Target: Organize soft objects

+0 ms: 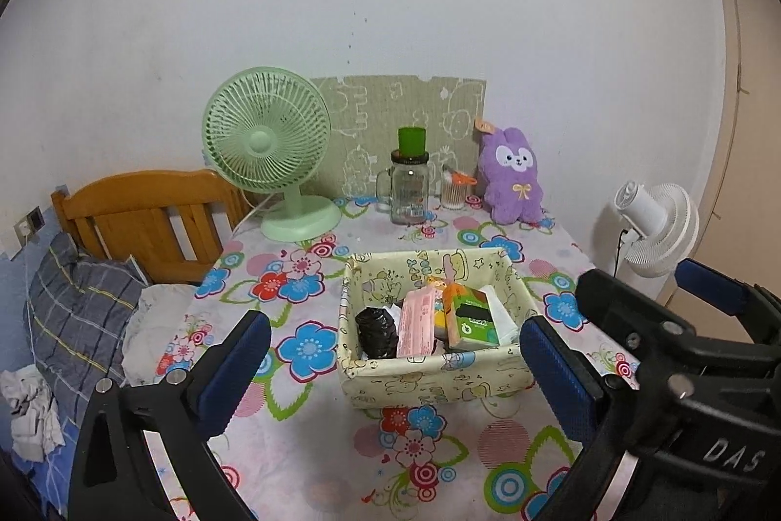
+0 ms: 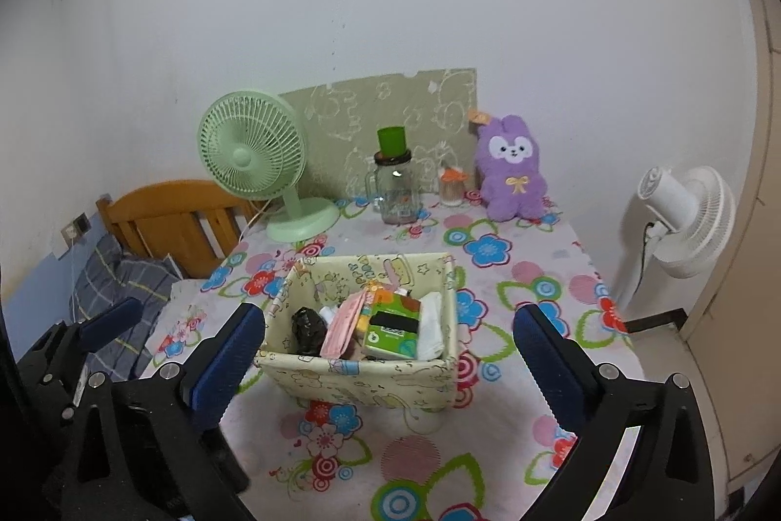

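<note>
A purple plush rabbit (image 1: 513,178) (image 2: 512,174) sits upright at the table's far right, against the wall. A cream cartoon-print fabric box (image 1: 434,382) (image 2: 361,377) stands mid-table and holds a green tissue pack (image 1: 471,318) (image 2: 393,325), a pink packet (image 1: 416,323), a black bundle (image 1: 376,331) and white tissues. My left gripper (image 1: 395,369) is open and empty, hovering in front of the box. My right gripper (image 2: 390,357) is open and empty, also in front of the box.
A green desk fan (image 1: 273,152) (image 2: 258,164), a glass jar with a green cup on it (image 1: 410,184) and a cotton-swab holder (image 1: 456,189) line the back. A white standing fan (image 2: 683,218) is right of the table. A bed with a wooden headboard (image 1: 146,218) lies left.
</note>
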{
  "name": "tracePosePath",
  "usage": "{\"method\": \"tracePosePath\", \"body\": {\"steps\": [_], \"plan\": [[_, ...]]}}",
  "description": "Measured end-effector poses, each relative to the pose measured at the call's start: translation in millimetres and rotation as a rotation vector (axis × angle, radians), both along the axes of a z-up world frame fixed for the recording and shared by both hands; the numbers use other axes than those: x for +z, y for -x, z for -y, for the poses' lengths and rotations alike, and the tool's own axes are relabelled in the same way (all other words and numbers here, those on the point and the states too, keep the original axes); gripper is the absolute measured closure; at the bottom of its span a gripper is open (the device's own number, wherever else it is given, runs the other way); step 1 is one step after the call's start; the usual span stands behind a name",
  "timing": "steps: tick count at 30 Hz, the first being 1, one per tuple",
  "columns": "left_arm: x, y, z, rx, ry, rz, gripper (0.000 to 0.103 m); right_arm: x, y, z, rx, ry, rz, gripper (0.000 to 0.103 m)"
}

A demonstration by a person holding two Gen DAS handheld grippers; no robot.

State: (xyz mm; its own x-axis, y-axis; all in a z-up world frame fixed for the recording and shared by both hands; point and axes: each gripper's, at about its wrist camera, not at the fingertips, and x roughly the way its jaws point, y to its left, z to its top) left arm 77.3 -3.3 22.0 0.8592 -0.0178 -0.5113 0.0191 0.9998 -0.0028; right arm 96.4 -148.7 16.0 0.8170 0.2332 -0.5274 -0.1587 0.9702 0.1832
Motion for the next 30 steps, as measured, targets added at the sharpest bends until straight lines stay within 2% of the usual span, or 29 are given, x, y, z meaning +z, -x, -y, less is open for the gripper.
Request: {"method": "tracePosePath", "body": {"steps": [17,23,30], "plan": [[22,52,-4,0.017,-0.018,0.094,0.000,24,56,31,-0.111,0.028,0.078,0.000],[22,60,-7,0.015,-0.019,0.106,0.000,27,73,34,-0.149,0.056,0.108,0.000],[23,64,-11,0.024,-0.012,0.115,0.000,26,77,33,-0.142,0.060,0.106,0.000]]}}
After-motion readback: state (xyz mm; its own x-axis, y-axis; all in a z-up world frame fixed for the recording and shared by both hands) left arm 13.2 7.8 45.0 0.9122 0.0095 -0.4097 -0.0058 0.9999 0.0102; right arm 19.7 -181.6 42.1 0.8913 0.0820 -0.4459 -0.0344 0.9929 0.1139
